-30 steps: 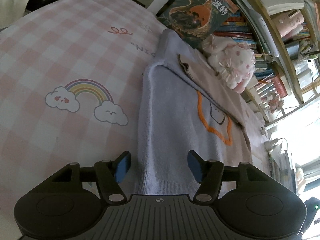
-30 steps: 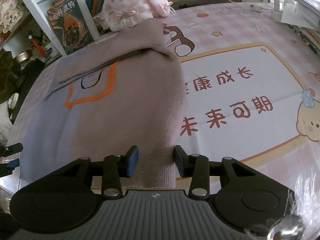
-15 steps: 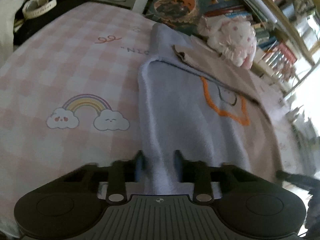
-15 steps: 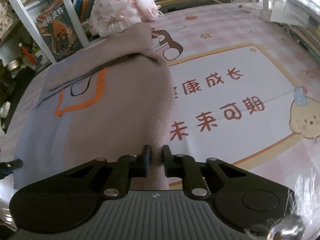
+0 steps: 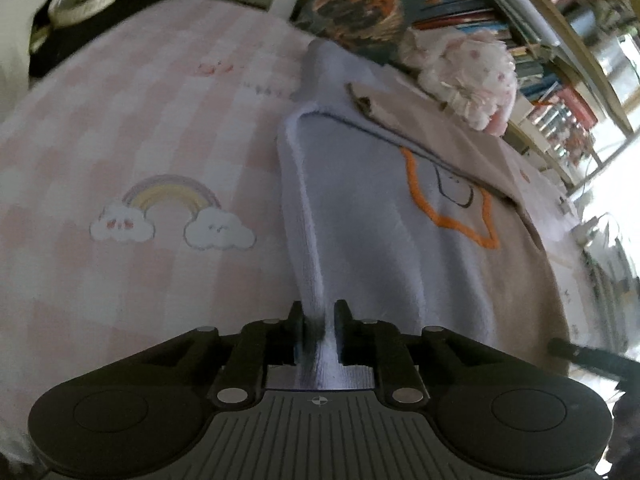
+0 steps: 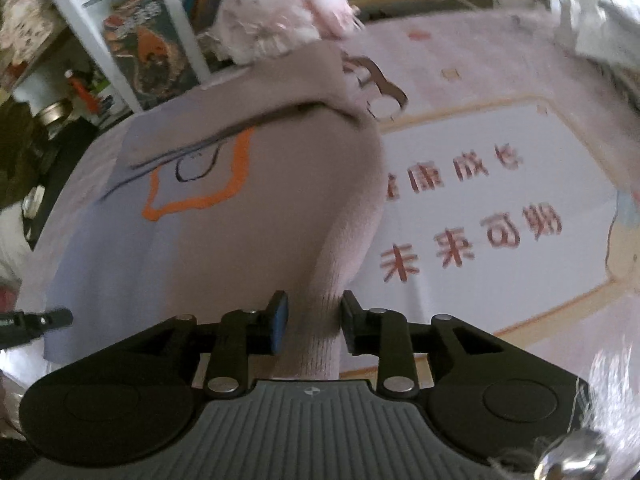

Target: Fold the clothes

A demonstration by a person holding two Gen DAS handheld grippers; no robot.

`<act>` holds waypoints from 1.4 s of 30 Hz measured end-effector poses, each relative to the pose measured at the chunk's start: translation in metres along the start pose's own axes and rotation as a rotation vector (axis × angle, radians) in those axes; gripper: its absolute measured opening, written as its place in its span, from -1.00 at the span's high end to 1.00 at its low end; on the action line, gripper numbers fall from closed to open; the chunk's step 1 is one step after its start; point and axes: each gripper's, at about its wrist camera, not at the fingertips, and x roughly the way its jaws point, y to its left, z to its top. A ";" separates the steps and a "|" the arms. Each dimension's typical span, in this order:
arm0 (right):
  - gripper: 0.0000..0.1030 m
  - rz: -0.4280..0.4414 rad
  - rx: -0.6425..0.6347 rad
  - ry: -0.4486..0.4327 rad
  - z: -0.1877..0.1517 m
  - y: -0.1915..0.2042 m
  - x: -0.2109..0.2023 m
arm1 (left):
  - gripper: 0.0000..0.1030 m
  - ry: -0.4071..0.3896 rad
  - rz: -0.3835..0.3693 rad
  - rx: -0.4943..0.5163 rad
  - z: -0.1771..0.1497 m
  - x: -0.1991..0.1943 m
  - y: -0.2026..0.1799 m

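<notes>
Two views show one sweater spread on a pink checked table cover.

Left wrist view: the left tongs pinch the near left hem corner of the sweater, its lavender cloth bunched between the dark pads and drawn up into a ridge; the jaws are easing apart, yet the knit fills the gap and touches both pads. The sweater lies lengthwise away from the camera, lavender on this side, beige-pink on the far side, with an orange outline on its chest and a sleeve folded across the top. To its left the table cover carries a printed rainbow with two clouds. A pink plush toy sits beyond the sweater, just before a bookshelf.

Right wrist view: the right tongs straddle the beige-pink ribbed hem at the sweater's near right corner; the jaws are opening, and the blue pad on the left stands slightly off the cloth. Right of the sweater lies a white panel with red characters.
</notes>
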 end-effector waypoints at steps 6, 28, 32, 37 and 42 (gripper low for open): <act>0.80 0.016 0.054 0.017 -0.003 -0.009 0.002 | 0.91 0.006 -0.043 -0.065 -0.001 0.002 0.010; 0.82 0.272 0.331 0.005 -0.012 -0.036 -0.080 | 0.93 0.019 -0.436 -0.265 0.002 -0.044 0.028; 0.82 0.385 0.393 -0.149 0.023 -0.035 -0.092 | 0.93 -0.116 -0.506 -0.289 0.034 -0.052 0.022; 0.82 0.414 0.443 -0.296 0.063 -0.030 -0.083 | 0.92 -0.218 -0.519 -0.385 0.070 -0.038 0.016; 0.82 0.379 0.444 -0.351 0.099 -0.022 -0.059 | 0.92 -0.255 -0.479 -0.411 0.097 -0.017 0.003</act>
